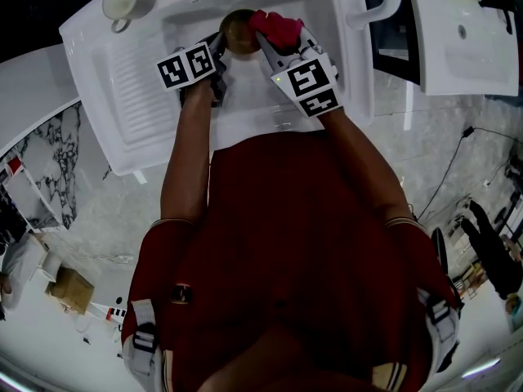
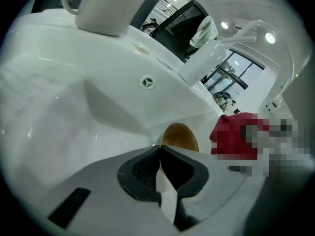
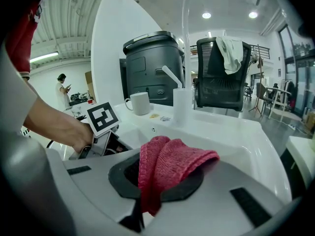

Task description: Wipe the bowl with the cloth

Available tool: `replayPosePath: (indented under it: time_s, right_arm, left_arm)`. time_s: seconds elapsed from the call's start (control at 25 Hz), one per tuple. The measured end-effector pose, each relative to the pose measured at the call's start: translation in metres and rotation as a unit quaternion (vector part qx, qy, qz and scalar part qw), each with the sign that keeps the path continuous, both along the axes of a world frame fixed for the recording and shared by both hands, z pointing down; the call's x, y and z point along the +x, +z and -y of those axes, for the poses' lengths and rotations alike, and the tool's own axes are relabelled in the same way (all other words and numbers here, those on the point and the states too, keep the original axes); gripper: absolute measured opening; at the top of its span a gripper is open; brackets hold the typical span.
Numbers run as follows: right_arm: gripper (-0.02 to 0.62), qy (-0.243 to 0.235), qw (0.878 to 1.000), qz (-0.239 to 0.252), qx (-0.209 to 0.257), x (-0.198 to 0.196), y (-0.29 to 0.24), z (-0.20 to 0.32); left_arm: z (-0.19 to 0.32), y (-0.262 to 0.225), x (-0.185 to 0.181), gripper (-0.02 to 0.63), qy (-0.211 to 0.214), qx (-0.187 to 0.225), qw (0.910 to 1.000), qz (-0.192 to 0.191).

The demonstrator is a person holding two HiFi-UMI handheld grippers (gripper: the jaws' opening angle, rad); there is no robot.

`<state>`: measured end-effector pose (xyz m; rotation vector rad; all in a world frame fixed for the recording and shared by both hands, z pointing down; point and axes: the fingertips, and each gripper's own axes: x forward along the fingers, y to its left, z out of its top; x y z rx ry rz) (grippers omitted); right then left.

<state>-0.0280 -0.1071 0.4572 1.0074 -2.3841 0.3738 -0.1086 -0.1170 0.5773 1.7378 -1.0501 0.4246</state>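
Note:
A brown bowl (image 1: 237, 31) is held over the basin of a white sink (image 1: 245, 96). My left gripper (image 1: 221, 46) is at the bowl's left side. In the left gripper view, that left gripper (image 2: 160, 149) has its jaws pinched together on the rim of the bowl (image 2: 180, 136). A red knitted cloth (image 1: 278, 26) lies against the bowl's right side. My right gripper (image 1: 271, 46) is shut on this cloth (image 3: 167, 168), which bulges out between the dark pads (image 3: 125, 178). The bowl is hidden in the right gripper view.
A white mug (image 1: 122, 0) stands on the sink's back left corner beside the ribbed drainboard (image 1: 135, 80). A faucet (image 3: 181, 102) rises behind the basin. An overflow hole (image 2: 146, 81) marks the basin wall. A second white sink (image 1: 470, 31) is at the right.

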Motion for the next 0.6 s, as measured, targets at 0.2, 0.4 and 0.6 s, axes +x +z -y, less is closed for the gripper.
replayPosePath:
  time_s: [0.2, 0.4, 0.6]
  right_arm:
    - [0.028, 0.003, 1.000, -0.003, -0.002, 0.004, 0.002, -0.001]
    - [0.028, 0.007, 1.000, -0.006, -0.004, 0.009, 0.004, -0.001]
    - [0.028, 0.009, 1.000, -0.007, -0.006, 0.009, 0.004, 0.000]
  left_arm:
    - [0.000, 0.012, 0.000, 0.015, -0.008, -0.018, 0.9998, -0.003]
    - [0.000, 0.021, 0.000, 0.015, -0.018, -0.034, 0.9992, -0.010]
    - [0.002, 0.027, -0.002, 0.017, -0.025, -0.045, 0.9986, -0.011]
